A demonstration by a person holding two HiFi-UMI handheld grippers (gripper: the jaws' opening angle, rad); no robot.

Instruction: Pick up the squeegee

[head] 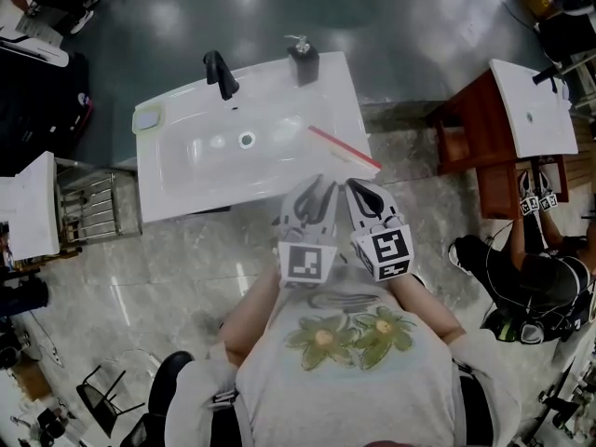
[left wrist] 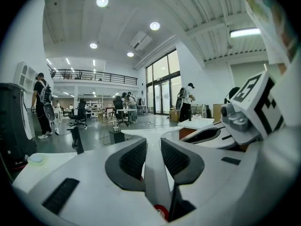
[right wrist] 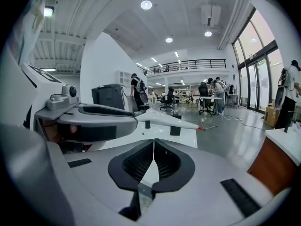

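Right now I am holding both tongs side by side over the front edge of the white washbasin (head: 177,184). The left gripper (head: 315,194) (left wrist: 153,145) is standing with its jaws apart and nothing between them. The right gripper (head: 365,194) (right wrist: 153,147) is keeping its jaw tips together, empty. The red squeegee (head: 345,147) is lying untouched on the basin's right ledge, near the tongs at twelve to one o'clock. The black tap (head: 221,74) is sitting at eleven.

White sink (head: 186,189), black faucet (head: 220,73), probably soap dispenser (head: 303,61)

One squeegee (head: 345,147), one faucet (head: 221,73), one soap dispenser (head: 303,60), two tongs (head: 317,186) (head: 361,190)
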